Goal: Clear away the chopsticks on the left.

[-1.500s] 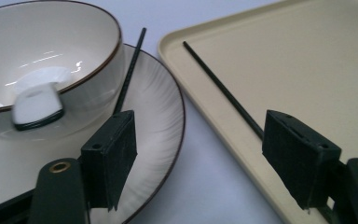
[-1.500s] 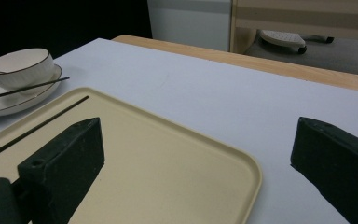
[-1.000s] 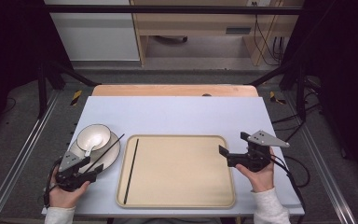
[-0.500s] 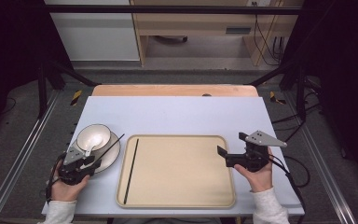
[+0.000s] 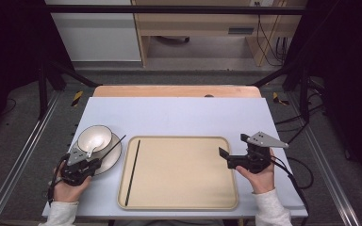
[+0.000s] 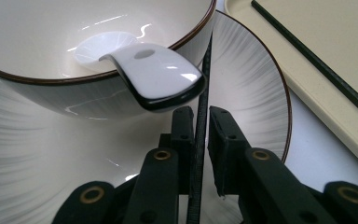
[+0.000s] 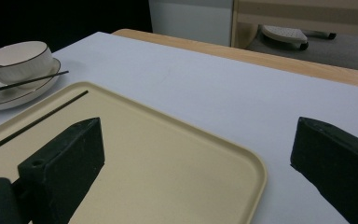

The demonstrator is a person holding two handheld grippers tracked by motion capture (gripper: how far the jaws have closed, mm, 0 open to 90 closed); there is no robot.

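A thin dark chopstick (image 6: 199, 140) stands between the jaws of the left gripper (image 5: 82, 165), which sit close against either side of it over the near part of the striped plate (image 6: 256, 79); whether they are truly pinching it or just bracketing it cannot be told for sure, though the gap looks almost gone. Compared with a second ago, this gripper has drawn back toward the person and settled lower over the plate's near edge, which suggests the grab on the chopstick is being made right now, probably ahead of a lift. The chopstick runs up past the rim of the bowl (image 5: 94, 137), which sits on the plate and holds a white ceramic spoon (image 6: 154, 74) whose handle overhangs the bowl's edge. Just beside the plate lies the tan tray (image 5: 184, 197), holding one matching chopstick (image 5: 132, 172) along its left side and nothing else. The right gripper (image 5: 231, 157) has barely moved, hovering at the tray's right edge with jaws spread wide and empty.
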